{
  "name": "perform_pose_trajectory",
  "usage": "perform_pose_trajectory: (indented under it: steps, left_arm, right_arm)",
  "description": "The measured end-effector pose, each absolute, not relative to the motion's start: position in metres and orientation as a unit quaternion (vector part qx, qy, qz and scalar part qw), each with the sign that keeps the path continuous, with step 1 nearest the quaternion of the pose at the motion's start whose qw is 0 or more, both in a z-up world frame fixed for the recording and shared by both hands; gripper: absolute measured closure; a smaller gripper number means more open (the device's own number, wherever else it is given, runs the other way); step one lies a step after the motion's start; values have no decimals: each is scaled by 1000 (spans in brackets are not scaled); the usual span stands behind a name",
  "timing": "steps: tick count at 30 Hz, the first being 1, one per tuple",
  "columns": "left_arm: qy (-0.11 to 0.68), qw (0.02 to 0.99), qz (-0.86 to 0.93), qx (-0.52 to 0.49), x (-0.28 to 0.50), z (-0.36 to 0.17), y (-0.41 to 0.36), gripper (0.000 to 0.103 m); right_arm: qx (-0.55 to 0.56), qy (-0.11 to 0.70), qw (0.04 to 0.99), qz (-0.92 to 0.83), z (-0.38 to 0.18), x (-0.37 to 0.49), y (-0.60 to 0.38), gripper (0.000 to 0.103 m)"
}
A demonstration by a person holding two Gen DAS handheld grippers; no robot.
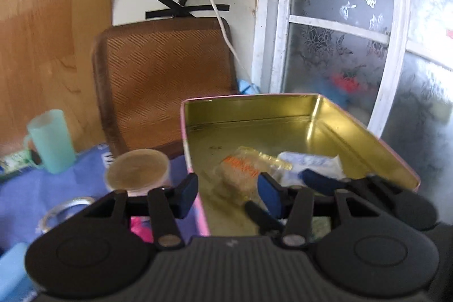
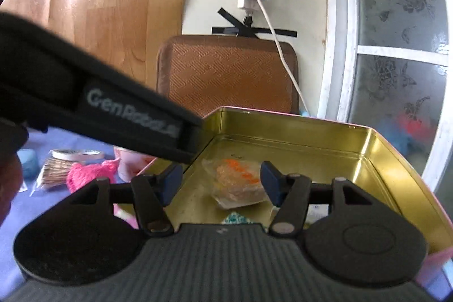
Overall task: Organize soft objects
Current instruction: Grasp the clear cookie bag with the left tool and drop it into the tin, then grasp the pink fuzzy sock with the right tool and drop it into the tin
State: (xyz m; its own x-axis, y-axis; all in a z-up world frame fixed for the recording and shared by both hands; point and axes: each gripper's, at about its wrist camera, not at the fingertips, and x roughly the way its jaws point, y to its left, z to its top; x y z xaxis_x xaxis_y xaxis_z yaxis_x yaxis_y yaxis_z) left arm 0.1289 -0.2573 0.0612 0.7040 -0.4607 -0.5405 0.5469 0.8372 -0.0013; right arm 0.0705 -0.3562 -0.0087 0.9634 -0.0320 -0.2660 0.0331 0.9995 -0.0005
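A clear snack packet [image 2: 239, 186] is seen lying flat on the floor of an open gold tin [image 2: 396, 171], its long axis slanted toward the far left corner. The right gripper [image 2: 220, 183] is held released above it, nothing pinched. The left gripper [image 1: 228, 193] straddles the tin's left wall, also released, gripping nothing.
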Motion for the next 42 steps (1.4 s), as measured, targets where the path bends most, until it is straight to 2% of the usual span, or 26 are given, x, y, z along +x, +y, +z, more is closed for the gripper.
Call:
perform_pose_trajectory:
  steps: [12,18,42]
  left_arm:
    - [294,919,-245,96,86,67,-224,56]
    - [294,919,-240,102,69,62,-203,56]
    - [315,926,-194,71,63,29,-122,56]
  right_arm:
    - [113,123,985,-50,-9,1,-370,40]
    - [175,131,974,-55,-10,-8,-375,40]
    - [139,153,978,-11,0,3,-312,40]
